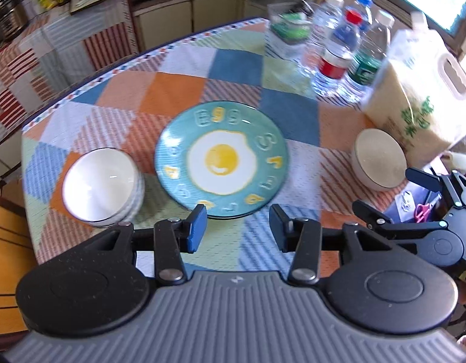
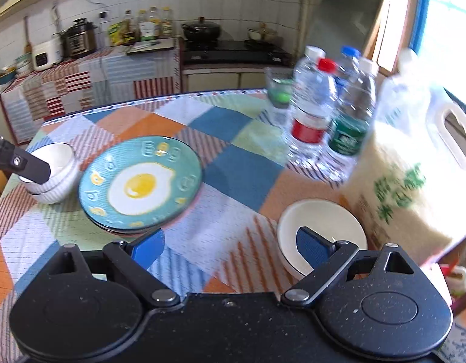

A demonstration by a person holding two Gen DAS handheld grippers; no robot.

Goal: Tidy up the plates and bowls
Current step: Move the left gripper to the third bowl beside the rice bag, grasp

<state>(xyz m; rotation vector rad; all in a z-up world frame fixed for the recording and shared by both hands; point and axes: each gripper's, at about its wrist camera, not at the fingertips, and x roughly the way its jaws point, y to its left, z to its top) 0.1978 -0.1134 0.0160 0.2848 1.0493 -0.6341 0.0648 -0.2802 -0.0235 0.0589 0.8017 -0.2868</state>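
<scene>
Both grippers — left (image 1: 237,227), right (image 2: 229,246) — agape, empty

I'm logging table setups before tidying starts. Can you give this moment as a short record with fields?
surface: round table with patchwork chequered cloth
plates: teal fried-egg plate, on another plate
bowls left: stacked white ribbed bowls
bowl right: single cream bowl, beside rice bag
clutter: clear water bottles
left gripper: open, empty
right gripper: open, empty

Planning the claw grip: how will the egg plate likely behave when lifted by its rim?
The egg plate looks glazed, so probably slippery and breakable. It seems to sit on another plate, so that one may shift. Being shallow and wide, it would likely tilt in a one-edge grip.
</scene>
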